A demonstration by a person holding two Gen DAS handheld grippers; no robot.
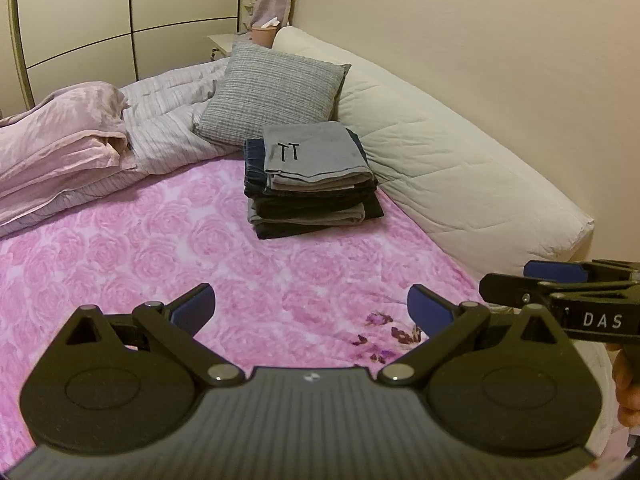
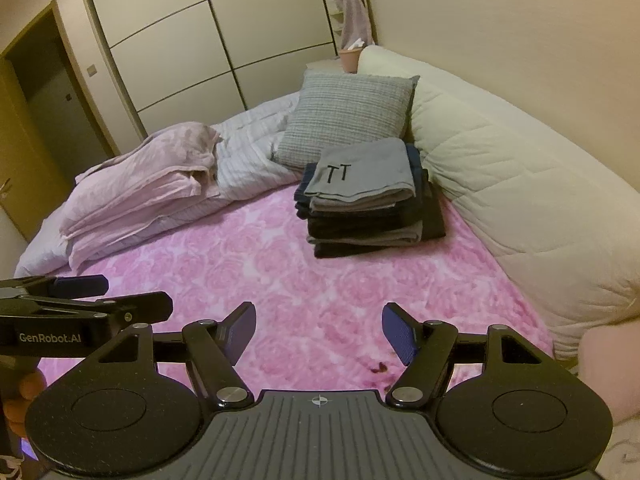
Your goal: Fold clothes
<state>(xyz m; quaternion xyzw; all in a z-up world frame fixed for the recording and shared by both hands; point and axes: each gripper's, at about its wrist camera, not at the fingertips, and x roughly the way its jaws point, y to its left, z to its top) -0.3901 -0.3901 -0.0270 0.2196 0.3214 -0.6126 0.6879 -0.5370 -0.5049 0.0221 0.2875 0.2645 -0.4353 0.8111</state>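
A stack of folded clothes (image 1: 308,184) (image 2: 368,208) rests on the pink rose-patterned bedspread (image 1: 160,264) (image 2: 280,280), near the cream bolster. Its top piece is a grey garment (image 1: 312,152) (image 2: 360,176) marked with two black T shapes; darker folded items lie under it. My left gripper (image 1: 312,308) hovers open over the bedspread, well short of the stack, with nothing between its blue pads. My right gripper (image 2: 320,328) is open too and holds nothing. Each gripper shows at the edge of the other's view, the right gripper's fingers (image 1: 552,276) and the left gripper's fingers (image 2: 80,292).
A grey cushion (image 1: 272,92) (image 2: 348,120) leans behind the stack. A long cream bolster (image 1: 440,160) (image 2: 520,200) runs along the wall. A rumpled pink blanket (image 1: 60,140) (image 2: 140,184) and striped duvet (image 1: 168,120) lie at the left. A wardrobe (image 2: 200,40) stands beyond.
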